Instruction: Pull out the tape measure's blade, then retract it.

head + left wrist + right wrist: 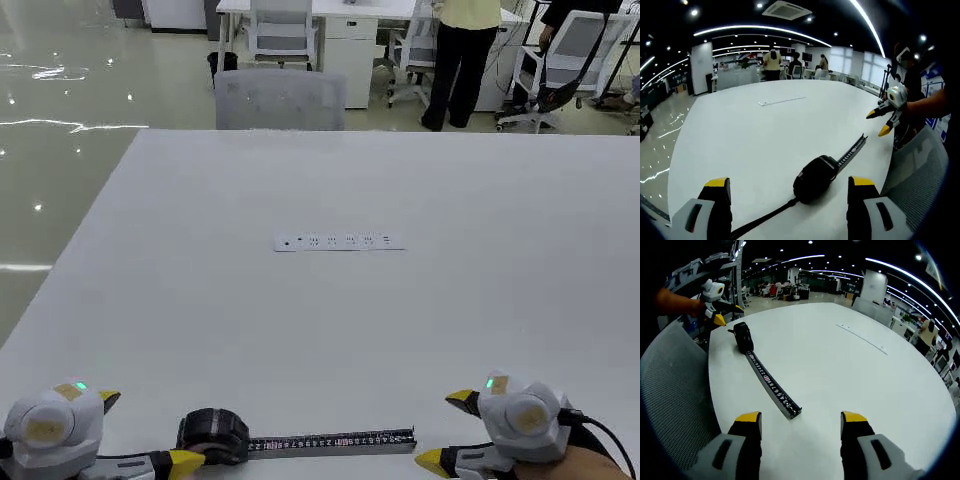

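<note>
Jaws on both grippers stand apart, nothing clamped. L gripper (789,182): yellow-tipped jaws either side of the tape measure (213,435), one tip just beside the case. Case black, rounded, chunky, lying at desk's near edge; thin black strap (765,220) trails back twd L gripper. Blade (335,441) out, flat along the near edge: narrow stiff strip w/ printed numbers, small hook at the end. Hook end near R gripper (801,416), apart from it. Desk (300,330) white, smooth, matte. Long white power strip (340,241) mid-desk. Grey mesh chair back (280,98) at far edge.
</note>
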A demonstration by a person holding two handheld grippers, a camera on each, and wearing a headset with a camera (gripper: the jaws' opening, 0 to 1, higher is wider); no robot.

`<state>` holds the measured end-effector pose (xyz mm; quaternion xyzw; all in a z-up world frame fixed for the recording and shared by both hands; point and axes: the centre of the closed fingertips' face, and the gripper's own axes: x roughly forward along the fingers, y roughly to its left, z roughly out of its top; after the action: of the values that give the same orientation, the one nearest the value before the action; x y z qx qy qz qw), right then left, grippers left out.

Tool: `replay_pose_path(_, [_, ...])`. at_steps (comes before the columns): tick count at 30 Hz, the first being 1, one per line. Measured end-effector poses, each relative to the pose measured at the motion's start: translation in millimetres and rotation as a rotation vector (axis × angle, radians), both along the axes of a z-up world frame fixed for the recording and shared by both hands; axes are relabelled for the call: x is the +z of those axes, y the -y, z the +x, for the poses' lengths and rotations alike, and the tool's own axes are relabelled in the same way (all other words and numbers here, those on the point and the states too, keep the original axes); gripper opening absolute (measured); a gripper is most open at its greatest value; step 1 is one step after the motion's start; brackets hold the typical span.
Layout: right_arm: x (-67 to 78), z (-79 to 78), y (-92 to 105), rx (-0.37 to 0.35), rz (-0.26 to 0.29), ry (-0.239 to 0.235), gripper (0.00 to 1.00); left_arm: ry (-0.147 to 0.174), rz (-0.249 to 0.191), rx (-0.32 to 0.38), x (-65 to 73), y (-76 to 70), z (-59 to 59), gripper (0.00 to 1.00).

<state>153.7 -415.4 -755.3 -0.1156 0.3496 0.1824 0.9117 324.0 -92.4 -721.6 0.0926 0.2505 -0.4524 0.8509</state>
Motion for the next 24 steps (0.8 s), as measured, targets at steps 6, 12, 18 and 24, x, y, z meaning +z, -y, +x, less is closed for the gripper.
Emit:
replay_pose_path(6, [13.8,-12.2,16.2,-0.115,-0.002,0.085,0.75,-0.062,-0.052,0.048,1.4,-17.9,-10.5,1.00])
replay_pose_path(12, [18.6,-30.9,20.2,-0.171,0.023,0.115,0.85,-0.061,-0.040,0.037,-1.2,-32.8,-27.1,1.00])
replay_pose_path(18, [27.9,-54.2,32.1,-0.232,0.050,0.152,0.98,-0.042,-0.047,0.035,-3.5,-41.7,-35.7,1.00])
replay_pose_path(24, [11.6,-84.5,41.8,-0.245,0.050,0.089,1.00,-0.050,-0.036,0.005,-1.2,-35.2,-43.0,1.00])
